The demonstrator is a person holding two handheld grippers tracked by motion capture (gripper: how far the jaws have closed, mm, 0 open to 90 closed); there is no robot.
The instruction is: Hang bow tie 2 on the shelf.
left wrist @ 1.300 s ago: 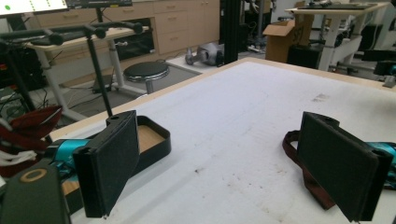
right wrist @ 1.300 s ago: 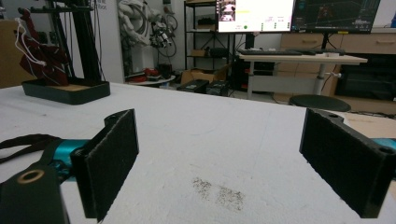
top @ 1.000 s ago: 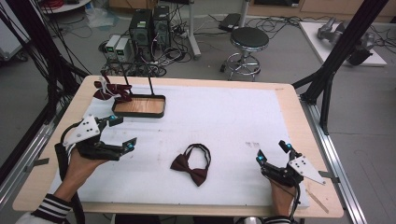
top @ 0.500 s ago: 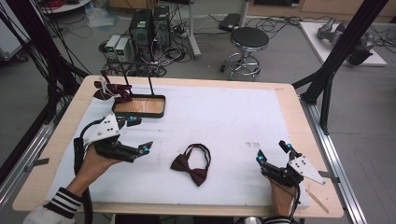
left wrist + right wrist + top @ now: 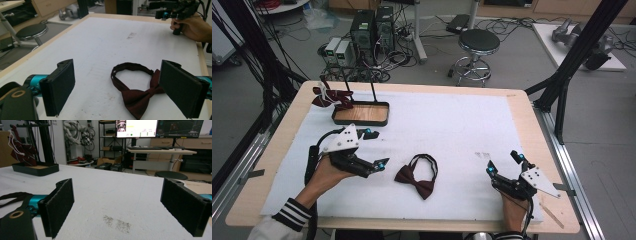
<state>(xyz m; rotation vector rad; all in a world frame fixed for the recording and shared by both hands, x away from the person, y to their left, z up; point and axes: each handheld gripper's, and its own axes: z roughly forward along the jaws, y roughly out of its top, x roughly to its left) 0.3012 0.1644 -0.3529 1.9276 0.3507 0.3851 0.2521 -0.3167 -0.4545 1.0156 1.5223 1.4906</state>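
Satin maroon bow tie (image 5: 417, 177), looped strap, white felt mat (image 5: 462, 130)

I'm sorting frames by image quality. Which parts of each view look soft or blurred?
High view: even light, bow tie fairly sharp. Left gripper view: near jaws soft, bow tie clearer, the far hand hazy. Right gripper view: jaws blurred, bright monitor glaring.

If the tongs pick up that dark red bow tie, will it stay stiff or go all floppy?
Probably floppy: the bow tie is cloth, and its thin strap lies in a loose loop. It looks light and flat, so it shouldn't roll.
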